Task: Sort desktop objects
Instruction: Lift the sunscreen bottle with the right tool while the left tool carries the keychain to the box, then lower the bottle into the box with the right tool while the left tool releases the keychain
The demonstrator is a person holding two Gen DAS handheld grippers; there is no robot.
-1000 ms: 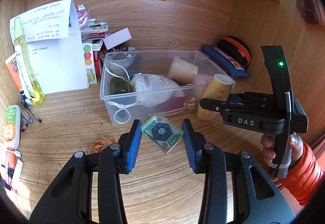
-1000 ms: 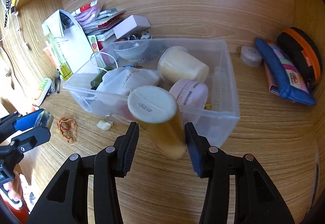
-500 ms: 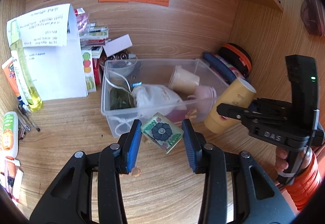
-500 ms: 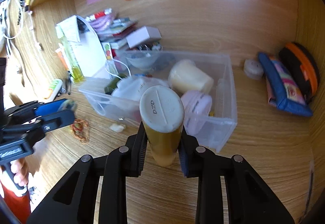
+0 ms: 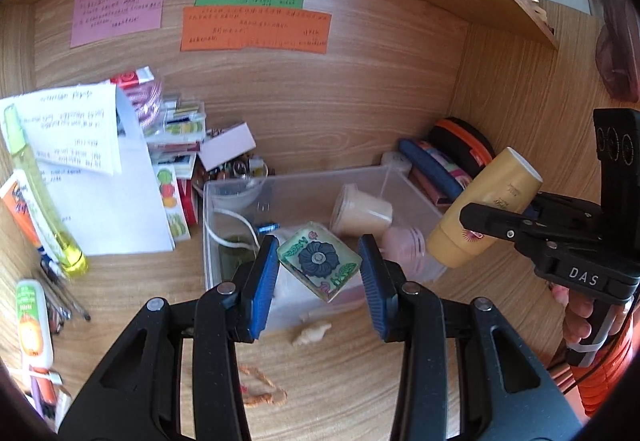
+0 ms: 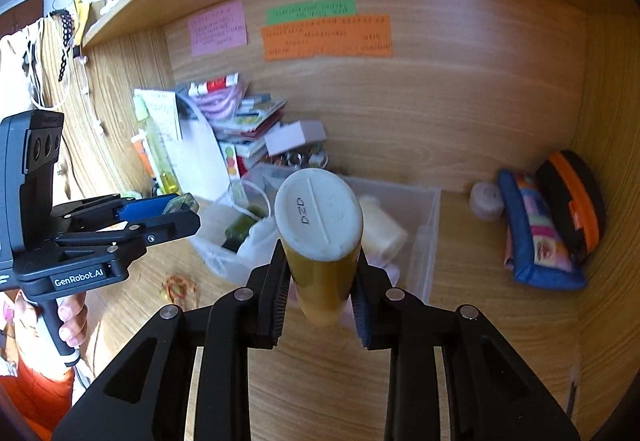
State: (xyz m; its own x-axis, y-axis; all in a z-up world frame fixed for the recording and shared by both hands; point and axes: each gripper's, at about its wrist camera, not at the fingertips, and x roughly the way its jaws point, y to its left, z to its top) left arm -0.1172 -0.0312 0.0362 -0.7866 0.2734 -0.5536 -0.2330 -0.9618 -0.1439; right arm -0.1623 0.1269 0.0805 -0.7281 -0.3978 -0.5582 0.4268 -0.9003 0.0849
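My left gripper pinching flower-print tile above clear bin, my right gripper clamping yellow bottle, pouches far right.

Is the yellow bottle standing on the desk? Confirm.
No: the right tongs are clamped on the yellow bottle and hold it in the air, tilted, above the clear bin.

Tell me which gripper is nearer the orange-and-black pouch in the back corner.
Right. The right gripper, shut on the yellow bottle, is up just in front of the orange-and-black pouch. The left gripper, holding the flower tile, is over the clear bin, farther away.
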